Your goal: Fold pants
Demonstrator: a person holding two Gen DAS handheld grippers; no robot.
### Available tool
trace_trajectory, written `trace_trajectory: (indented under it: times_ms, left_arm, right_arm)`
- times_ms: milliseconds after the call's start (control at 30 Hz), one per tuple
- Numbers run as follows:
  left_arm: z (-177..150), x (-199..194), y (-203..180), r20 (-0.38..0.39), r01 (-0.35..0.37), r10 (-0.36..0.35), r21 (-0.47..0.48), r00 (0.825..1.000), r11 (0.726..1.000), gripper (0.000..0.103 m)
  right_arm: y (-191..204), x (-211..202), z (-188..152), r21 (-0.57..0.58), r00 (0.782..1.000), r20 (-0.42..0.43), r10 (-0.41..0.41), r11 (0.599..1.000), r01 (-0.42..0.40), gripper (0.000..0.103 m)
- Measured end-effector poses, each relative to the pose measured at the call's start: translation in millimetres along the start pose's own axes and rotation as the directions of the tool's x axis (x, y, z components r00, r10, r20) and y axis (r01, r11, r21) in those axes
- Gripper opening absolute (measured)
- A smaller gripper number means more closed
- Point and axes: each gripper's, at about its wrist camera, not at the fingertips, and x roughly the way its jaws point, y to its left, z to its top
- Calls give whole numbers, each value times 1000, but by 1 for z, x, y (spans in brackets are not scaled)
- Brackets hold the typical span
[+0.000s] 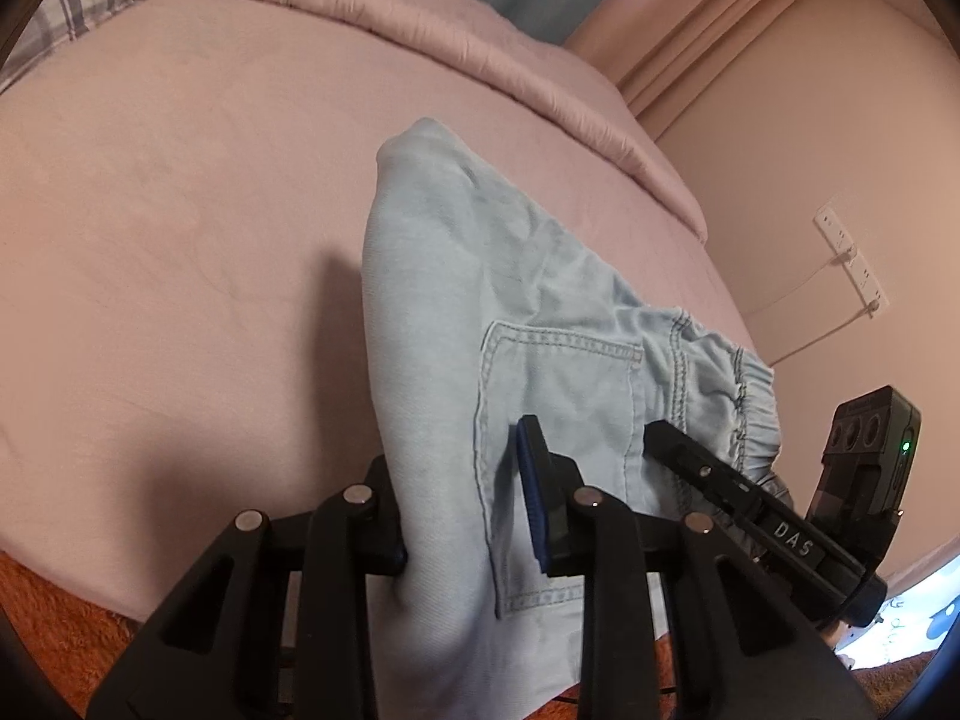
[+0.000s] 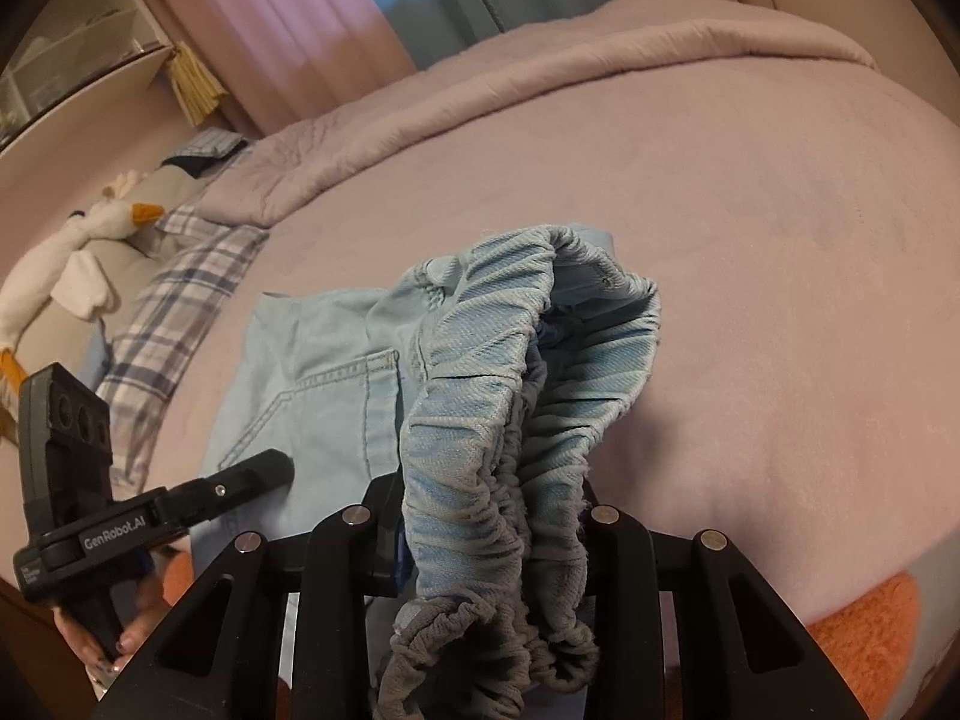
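Left wrist view: the left gripper [image 1: 462, 516] straddles a fold of the light-blue pants [image 1: 480, 300] on the pink bed [image 1: 180, 240], jaws spread around cloth, seemingly to carry it; the right gripper [image 1: 654, 438] beside it reads "DAS".

Right wrist view: the right gripper [image 2: 492, 546] pinches the bunched elastic waistband [image 2: 480, 450], lifting it for folding; the other tool reads "GenRobot.AI".

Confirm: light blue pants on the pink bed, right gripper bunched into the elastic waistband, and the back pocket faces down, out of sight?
Not quite. The back pocket faces up, its stitching plain in the left wrist view. The rest holds: the light blue pants lie on the pink bed, and the right gripper is bunched into the elastic waistband.
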Motion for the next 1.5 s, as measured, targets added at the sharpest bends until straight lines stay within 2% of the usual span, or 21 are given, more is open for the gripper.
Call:
trace_trajectory:
  times_ms: [333,1000,1500]
  left_arm:
    - [-6,-34,1,55,-22,20,39,998,999,27]
    - [23,-28,-1,92,-25,19,63,996,998,27]
    - [34,-32,-5,122,-15,4,86,993,996,27]
  right_arm:
    - [18,-9,6,-29,999,32,16,999,-15,36]
    - [38,-5,24,-59,997,73,-27,998,32,36]
    - [36,-6,38,-52,995,102,-19,998,24,36]
